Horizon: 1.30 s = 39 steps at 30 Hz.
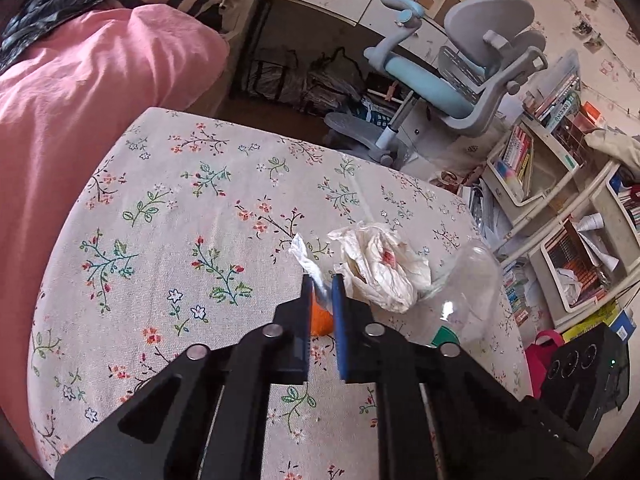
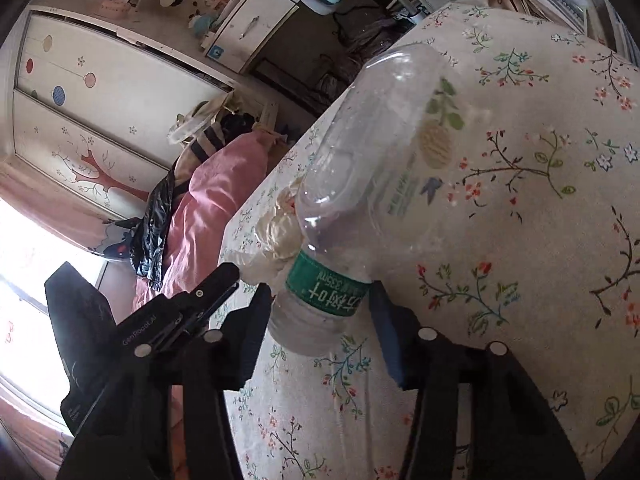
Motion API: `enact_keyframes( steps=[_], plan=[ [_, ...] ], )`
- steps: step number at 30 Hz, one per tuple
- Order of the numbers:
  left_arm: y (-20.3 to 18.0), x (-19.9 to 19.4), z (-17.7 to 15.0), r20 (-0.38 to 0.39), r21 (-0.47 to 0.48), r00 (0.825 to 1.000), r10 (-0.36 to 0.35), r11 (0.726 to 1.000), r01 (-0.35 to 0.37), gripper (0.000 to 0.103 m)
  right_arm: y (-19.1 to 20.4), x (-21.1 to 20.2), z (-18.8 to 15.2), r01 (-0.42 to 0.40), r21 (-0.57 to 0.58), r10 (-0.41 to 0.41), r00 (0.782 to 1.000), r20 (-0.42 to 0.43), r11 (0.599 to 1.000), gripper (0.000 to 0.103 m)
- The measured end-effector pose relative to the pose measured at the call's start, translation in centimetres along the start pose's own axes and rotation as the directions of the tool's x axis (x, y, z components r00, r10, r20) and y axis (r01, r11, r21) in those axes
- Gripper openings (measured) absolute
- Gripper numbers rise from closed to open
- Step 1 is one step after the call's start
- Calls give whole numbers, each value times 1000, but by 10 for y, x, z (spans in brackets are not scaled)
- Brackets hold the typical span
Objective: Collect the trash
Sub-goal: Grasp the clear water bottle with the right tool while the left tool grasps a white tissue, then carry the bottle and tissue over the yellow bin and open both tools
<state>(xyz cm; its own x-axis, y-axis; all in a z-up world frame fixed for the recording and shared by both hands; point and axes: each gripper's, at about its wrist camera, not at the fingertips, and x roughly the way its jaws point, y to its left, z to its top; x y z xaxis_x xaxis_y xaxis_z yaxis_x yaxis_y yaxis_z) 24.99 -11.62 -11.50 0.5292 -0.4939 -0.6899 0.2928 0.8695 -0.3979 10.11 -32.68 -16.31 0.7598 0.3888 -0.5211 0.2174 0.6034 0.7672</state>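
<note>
Clamped on a clear plastic bottle [image 2: 372, 184] at its green label, the right hand-held gripper [image 2: 324, 312] holds it over the floral tabletop [image 2: 540, 240]. Left hand-held gripper [image 1: 322, 292] pinches a small orange-and-white wrapper [image 1: 308, 264]; a crumpled white bag [image 1: 384, 264] lies just right of its tips.

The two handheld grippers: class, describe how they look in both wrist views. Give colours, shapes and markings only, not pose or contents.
The left gripper and the right gripper match: matte black angular bodies with cut-out linkage arms, round silver pins at the joints, and flat blue-faced fingers. In the right wrist view, small white lettering runs along the left gripper's black body. No cables, sleeves or hands show.
</note>
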Motion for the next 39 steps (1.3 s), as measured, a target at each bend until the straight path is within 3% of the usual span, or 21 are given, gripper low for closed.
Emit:
enact_keyframes(
  steps=[6,11,16,17,18,19,20,22,25,31,39],
  plan=[
    [0,-43,-10,33,12,998,-52,999,52,3,-11,-30,-9,-16,-30,14,999,-46,999,42],
    [9,-80,-38,-24,15,997,-71,997,71,3,-11,-65,-26,-3,-88,-8,993,-117,996,42],
    [27,-115,-74,-92,-54,991,-94,995,89,3,-5,-98,-44,31,-183,-68,978,-198,983,44],
    [30,-118,-81,-105,-68,991,-81,995,74,3,-2,-102,-46,54,-209,-97,974,-205,977,44],
    [32,-118,-88,-119,-77,991,-66,995,57,6,0,-106,-47,74,-229,-122,972,-201,970,54],
    [33,-118,-93,-132,-80,990,-51,996,40,15,3,-109,-47,114,-260,-166,968,-186,959,71],
    [33,-116,-98,-141,-78,990,-29,997,18,21,6,-111,-46,146,-286,-200,965,-167,947,76],
    [34,-115,-102,-132,-68,991,16,997,-25,44,16,-110,-45,186,-346,-243,962,-127,920,82],
    [25,-110,-104,-118,-8,990,78,997,-79,52,34,-96,-42,233,-441,-297,951,-81,867,88],
    [7,-94,-105,-125,126,974,188,977,-172,53,36,-72,-31,267,-489,-331,942,-47,830,88],
    [-11,-84,-109,-113,251,958,264,940,-229,53,26,-58,-19,273,-463,-331,943,-47,843,88]
  ],
)
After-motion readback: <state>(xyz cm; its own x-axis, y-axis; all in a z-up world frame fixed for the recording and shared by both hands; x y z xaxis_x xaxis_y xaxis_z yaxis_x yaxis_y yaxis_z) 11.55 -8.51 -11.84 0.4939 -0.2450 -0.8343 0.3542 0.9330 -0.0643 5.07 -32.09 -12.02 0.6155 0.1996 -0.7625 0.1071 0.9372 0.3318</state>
